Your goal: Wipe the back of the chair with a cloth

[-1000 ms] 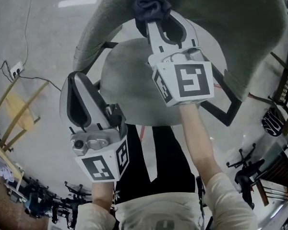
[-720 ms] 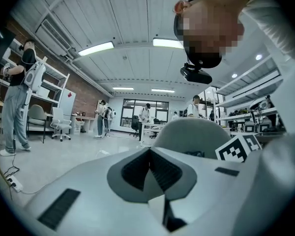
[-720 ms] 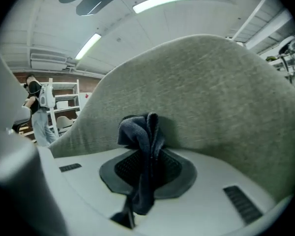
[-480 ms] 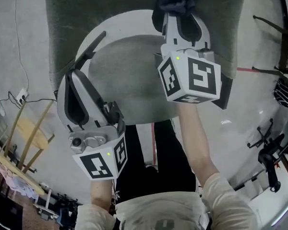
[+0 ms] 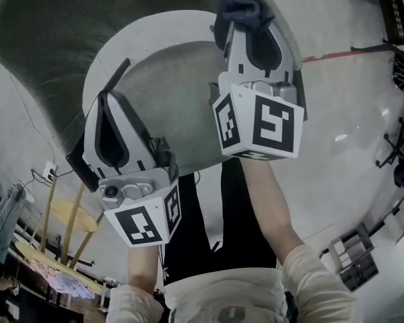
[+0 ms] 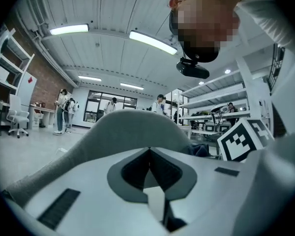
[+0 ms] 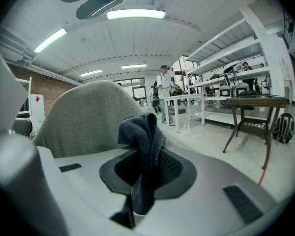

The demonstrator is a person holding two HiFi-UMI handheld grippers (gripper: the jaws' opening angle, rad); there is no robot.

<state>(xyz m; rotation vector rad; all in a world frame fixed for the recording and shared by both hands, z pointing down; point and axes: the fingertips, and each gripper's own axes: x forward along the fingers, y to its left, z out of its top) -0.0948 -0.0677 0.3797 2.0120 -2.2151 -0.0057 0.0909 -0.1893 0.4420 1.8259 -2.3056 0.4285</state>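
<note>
Item, step in hand: wiping pass. My right claw (image 5: 246, 25) is clamped on one dark cloth (image 7: 143, 146), which bunches just past its tips. The grey chair back (image 7: 83, 117) stands just beyond them and to their left. Best practice, as I judge it: press the wad flat to the fabric, sweep along the curve, grip firm. My left claw (image 6: 148, 150), jaws pressed together on nothing, hangs just short of the back. Count: one cloth, one chair back, two claws.

The cloth (image 5: 239, 9), in the right tool (image 5: 250, 20), lies at the chair back (image 5: 47, 52); the left tool (image 5: 108, 99) is left, over the seat's (image 5: 178, 93) edge.
</note>
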